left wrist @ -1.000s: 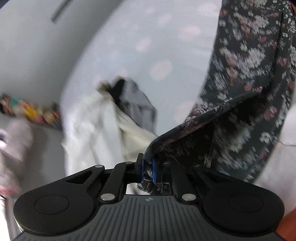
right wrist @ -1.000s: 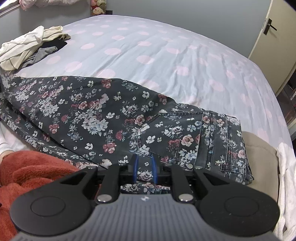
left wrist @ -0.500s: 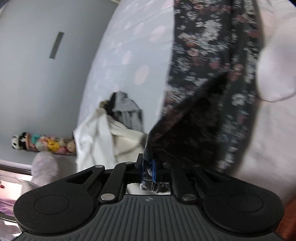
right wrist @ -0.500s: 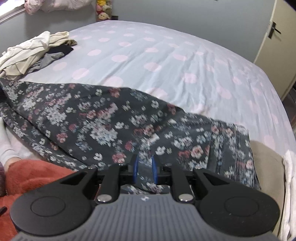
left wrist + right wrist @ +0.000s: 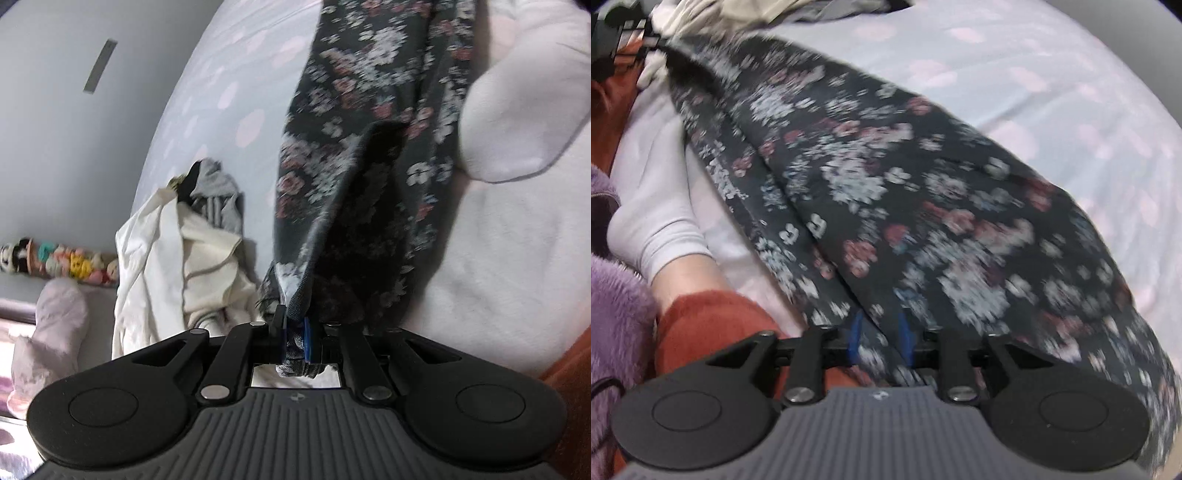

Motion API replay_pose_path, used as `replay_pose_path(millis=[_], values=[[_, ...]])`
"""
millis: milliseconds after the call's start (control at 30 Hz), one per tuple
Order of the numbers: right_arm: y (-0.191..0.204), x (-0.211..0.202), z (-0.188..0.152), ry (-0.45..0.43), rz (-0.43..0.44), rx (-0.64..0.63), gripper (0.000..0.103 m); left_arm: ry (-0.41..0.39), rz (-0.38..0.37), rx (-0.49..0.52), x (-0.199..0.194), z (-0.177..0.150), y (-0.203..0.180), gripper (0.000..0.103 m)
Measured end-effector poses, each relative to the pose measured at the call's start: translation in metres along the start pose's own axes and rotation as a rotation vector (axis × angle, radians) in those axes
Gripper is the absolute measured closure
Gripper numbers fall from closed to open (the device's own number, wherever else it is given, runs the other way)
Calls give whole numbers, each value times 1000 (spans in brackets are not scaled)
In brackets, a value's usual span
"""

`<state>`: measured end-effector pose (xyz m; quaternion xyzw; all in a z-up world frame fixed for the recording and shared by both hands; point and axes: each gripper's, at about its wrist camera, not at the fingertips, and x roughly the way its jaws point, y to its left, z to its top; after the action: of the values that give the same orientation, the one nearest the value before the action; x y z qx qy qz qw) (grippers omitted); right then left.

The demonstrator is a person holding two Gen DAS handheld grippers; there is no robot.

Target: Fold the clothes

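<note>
Lifted since the earlier frame, the trousers [image 5: 905, 192] now stretch over the bed [image 5: 1015, 62] from our left gripper [image 5: 294, 334], clamped on the hem, toward 12 o'clock; our right gripper [image 5: 881, 338] pinches their near edge.

– Where are the floral trousers [image 5: 354, 155] being laid?
– Along the bed [image 5: 229, 110], beside a socked foot [image 5: 517, 122].
– And the clothes pile [image 5: 192, 240]?
– It is being kept left of them.
</note>
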<state>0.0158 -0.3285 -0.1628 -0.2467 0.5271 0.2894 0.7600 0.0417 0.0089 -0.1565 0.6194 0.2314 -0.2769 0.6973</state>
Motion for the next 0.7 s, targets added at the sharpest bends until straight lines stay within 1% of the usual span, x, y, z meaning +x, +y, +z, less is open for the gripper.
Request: replay_pose_path(millis=[233, 267, 300, 400, 533, 633, 700], values=[[20, 46, 18, 105, -64, -113, 67, 20, 6, -44, 6, -3, 11, 97], [23, 53, 21, 120, -73, -129, 69, 21, 5, -46, 7, -3, 12, 97], [25, 57, 22, 126, -85, -136, 83, 22, 6, -45, 8, -3, 13, 97], [19, 46, 21, 76, -114, -106, 100, 23, 18, -35, 10, -1, 17, 97], [-1, 12, 21, -37, -191, -26, 102, -6, 92, -36, 13, 11, 38, 97], [-20, -15, 29, -126, -253, 48, 102, -27, 147, -36, 16, 21, 55, 97], [-28, -31, 35, -161, -295, 81, 102, -41, 184, -36, 17, 27, 66, 97]])
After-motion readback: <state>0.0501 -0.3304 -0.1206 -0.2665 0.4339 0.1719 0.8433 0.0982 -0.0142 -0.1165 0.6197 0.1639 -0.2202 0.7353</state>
